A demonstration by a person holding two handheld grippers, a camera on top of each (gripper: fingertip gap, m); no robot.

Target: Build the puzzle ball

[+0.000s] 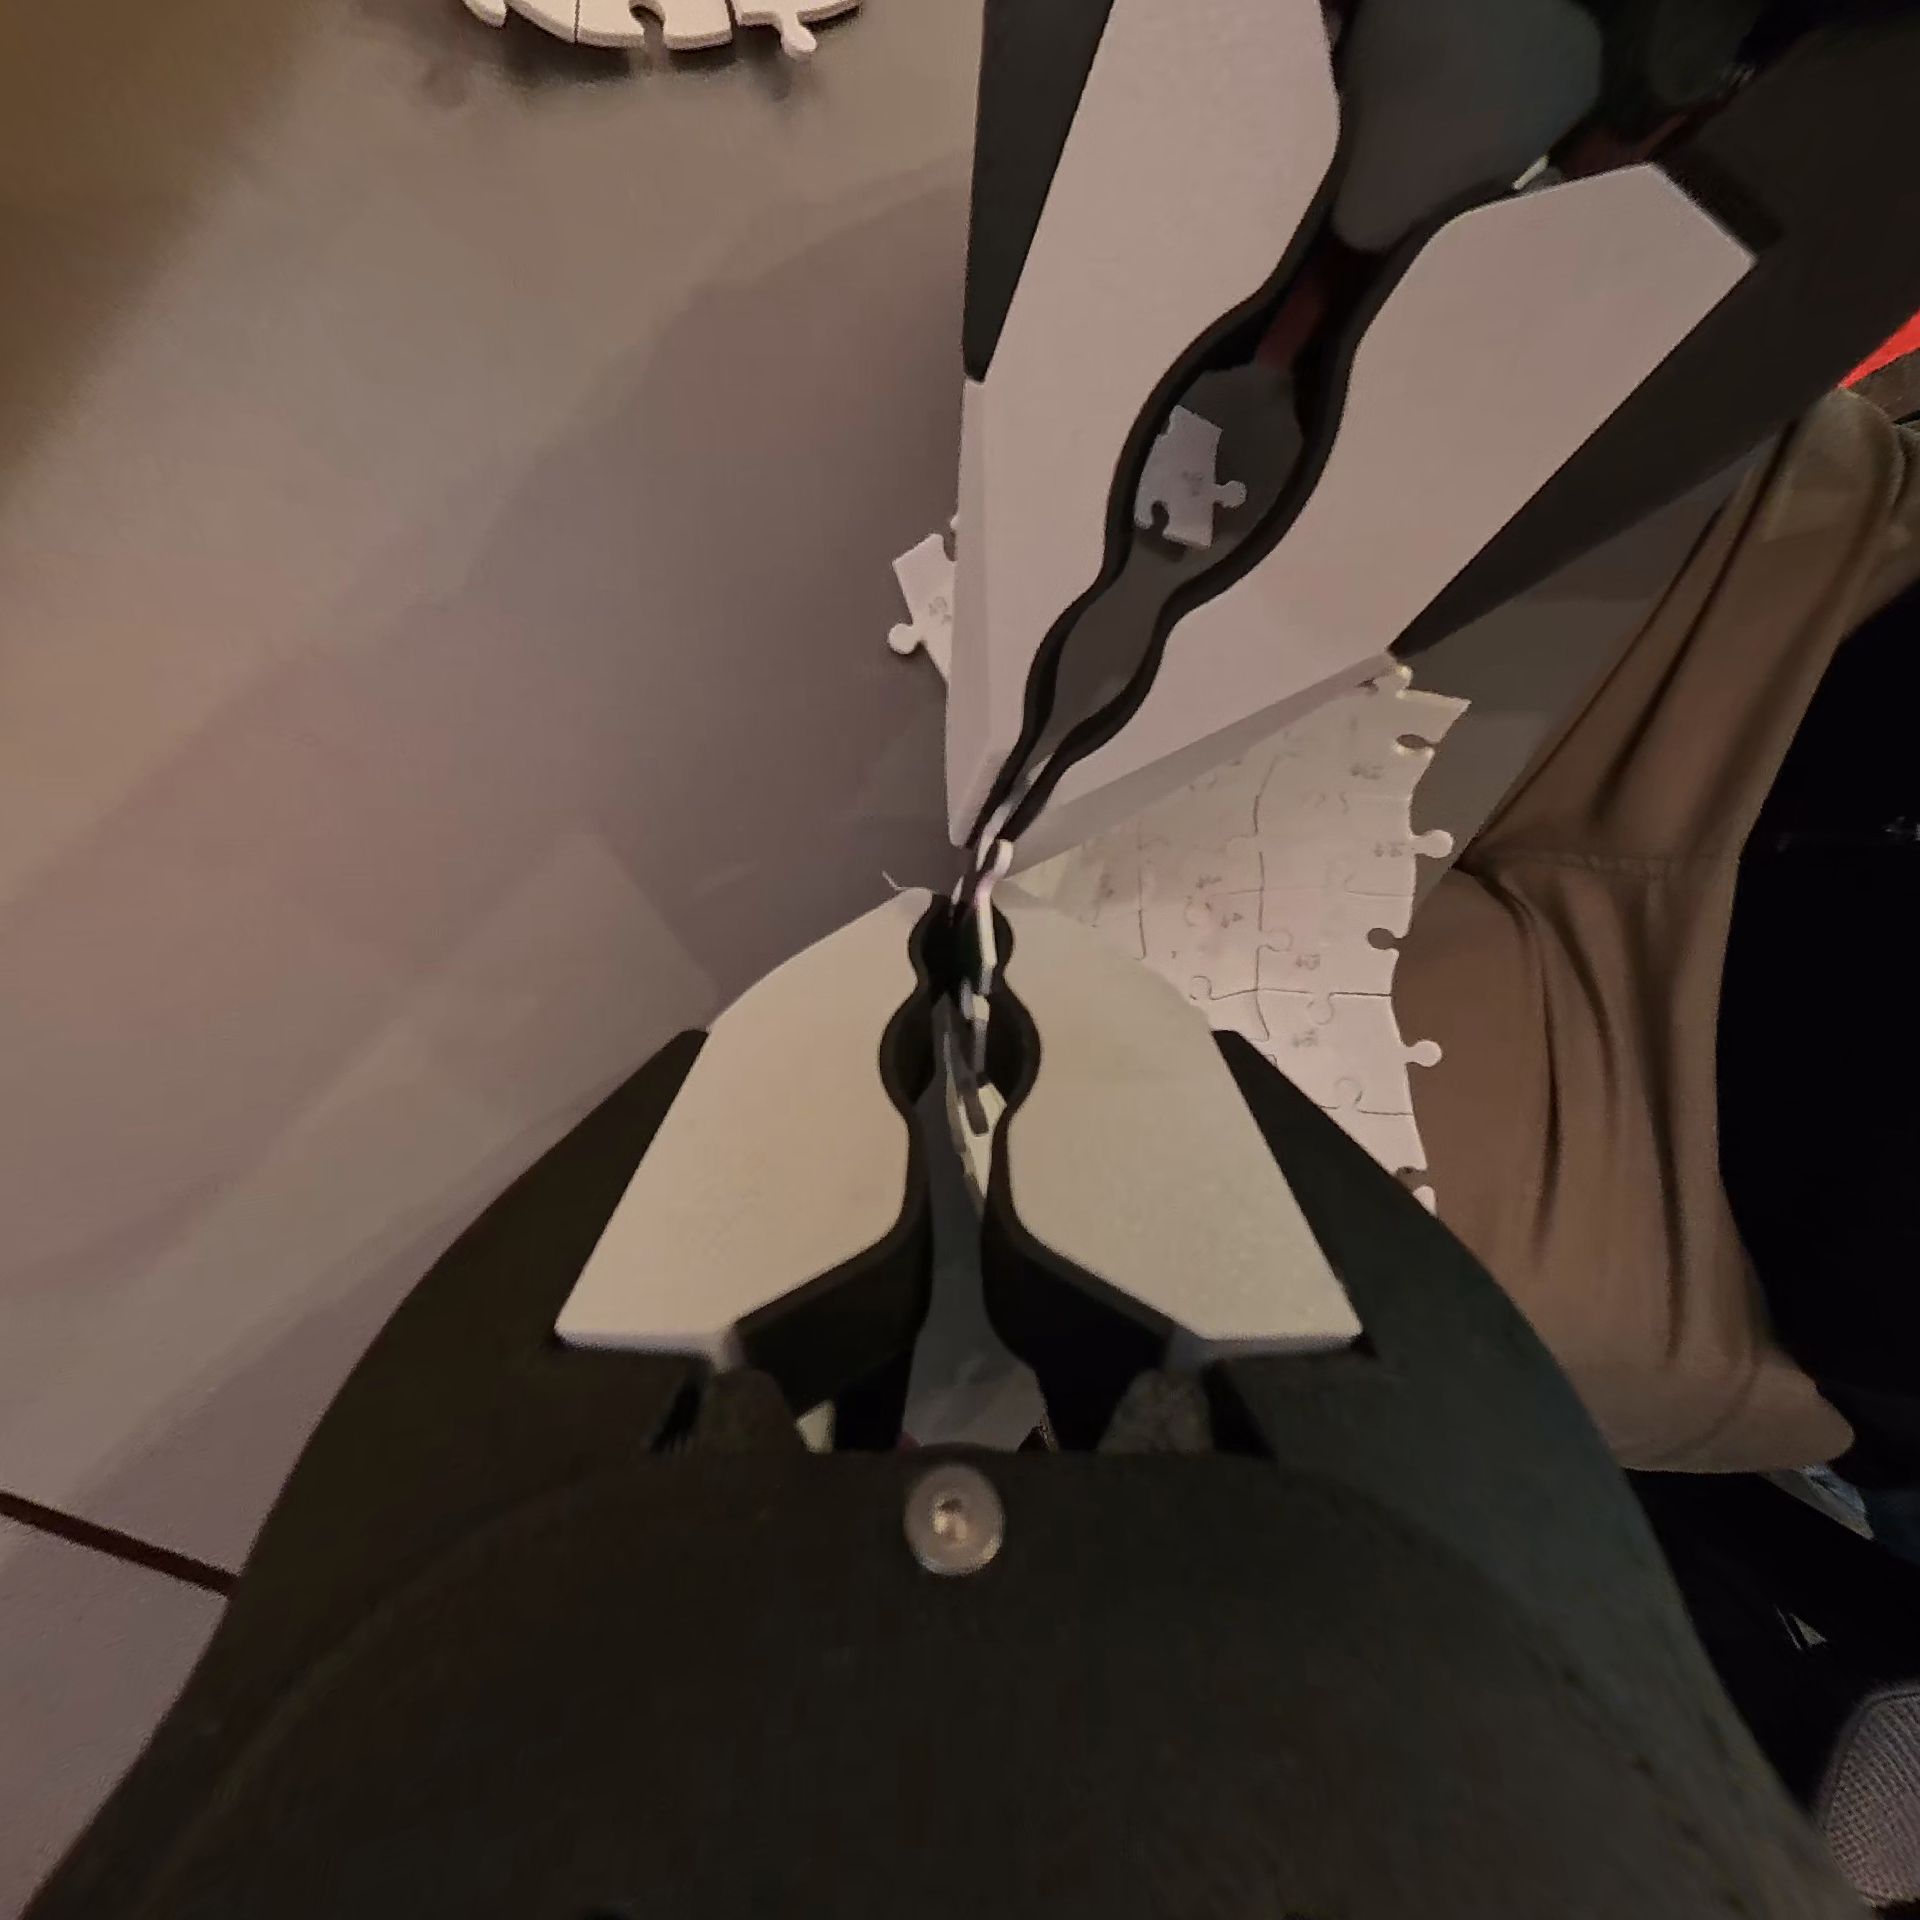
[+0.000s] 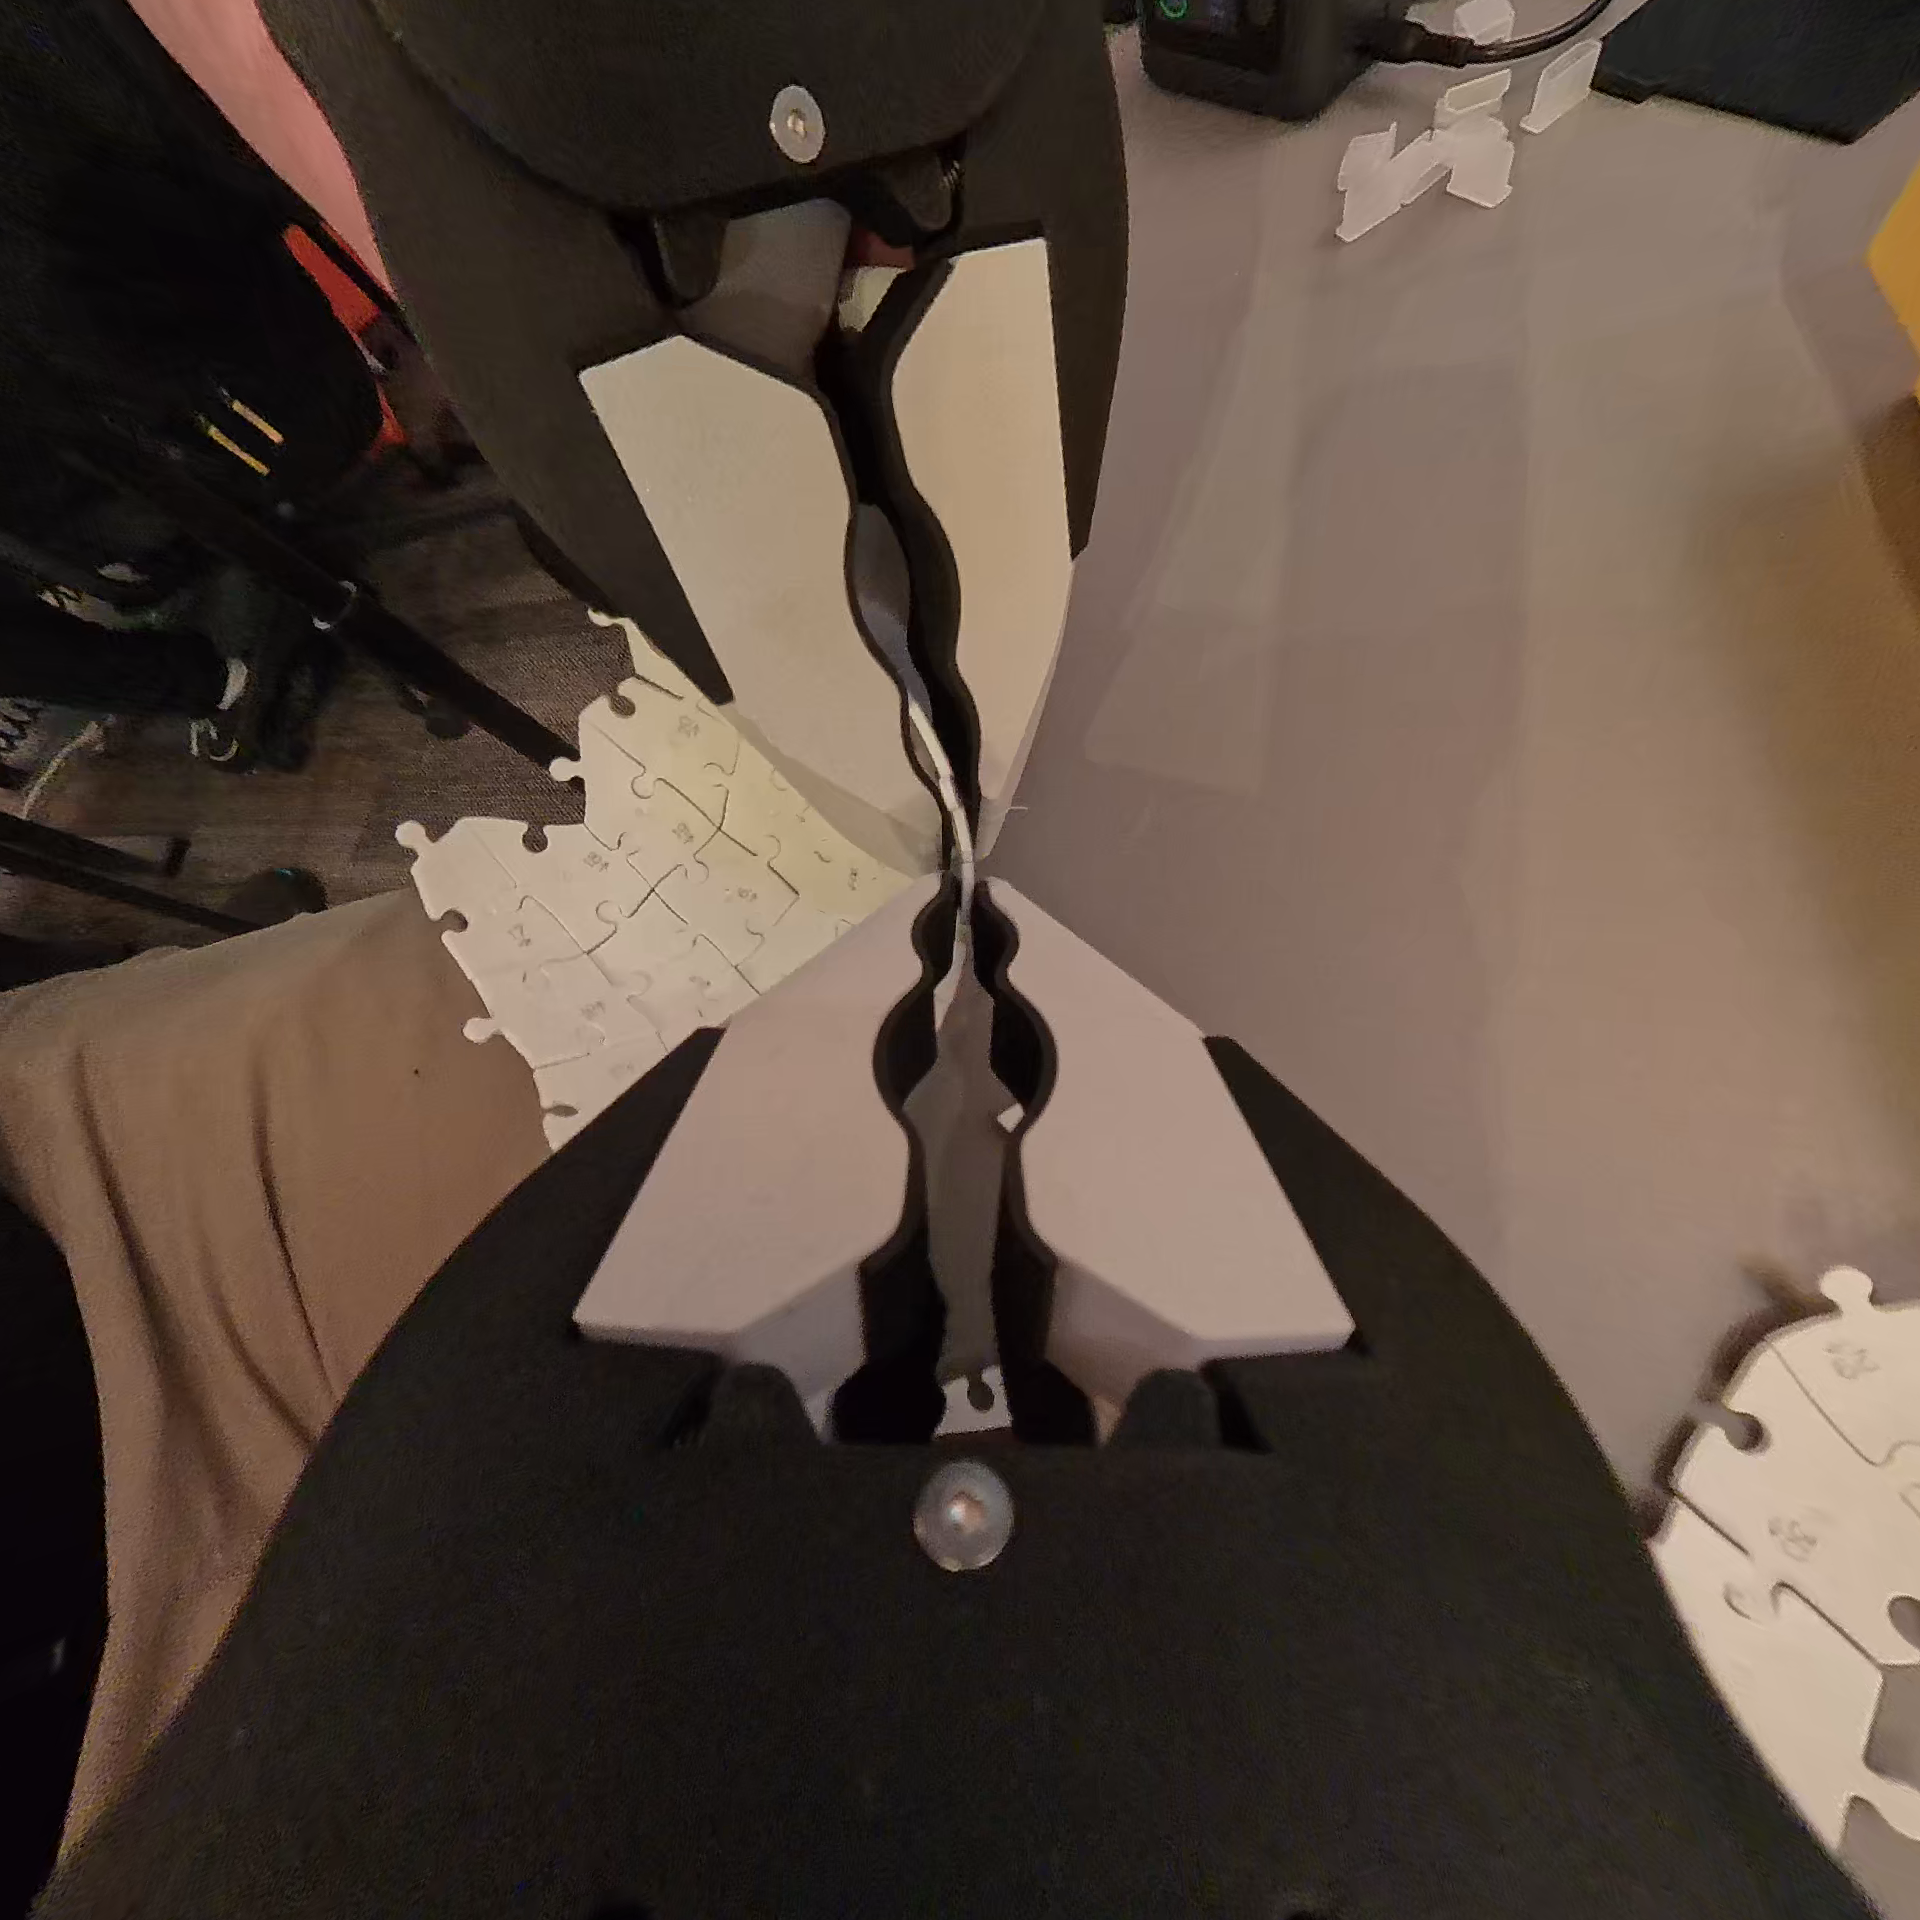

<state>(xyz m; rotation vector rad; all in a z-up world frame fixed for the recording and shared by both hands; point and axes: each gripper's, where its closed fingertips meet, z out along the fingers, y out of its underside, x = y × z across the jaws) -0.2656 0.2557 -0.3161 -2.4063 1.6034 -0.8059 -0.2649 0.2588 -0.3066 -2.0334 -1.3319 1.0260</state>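
Note:
My left gripper [image 1: 971, 920] and right gripper [image 2: 966, 899] meet tip to tip above the grey table's [image 1: 468, 727] edge. Both are shut on thin white puzzle material seen edge-on between the jaws. A curved assembled puzzle section [image 1: 1299, 914] of several white pieces spreads out from where the tips meet, over the table's edge; it also shows in the right wrist view [image 2: 644, 904]. I cannot tell whether each gripper holds this section or a separate piece at its rim. The right gripper [image 1: 997, 842] shows from the top in the left wrist view, the left gripper [image 2: 961, 831] likewise in the right wrist view.
A second assembled section [image 2: 1818, 1538] lies on the table; it also shows in the left wrist view [image 1: 665, 21]. Loose pieces [image 1: 920, 603] lie behind the right gripper. Clear plastic parts [image 2: 1434, 156] and a black device [image 2: 1247, 52] sit at the back. A person's tan-clad leg [image 2: 260, 1143] is beside the table. My two grippers' fingertips are within a few centimetres of each other. From either gripper's tips it is about 30 cm to the black device [image 2: 1247, 52].

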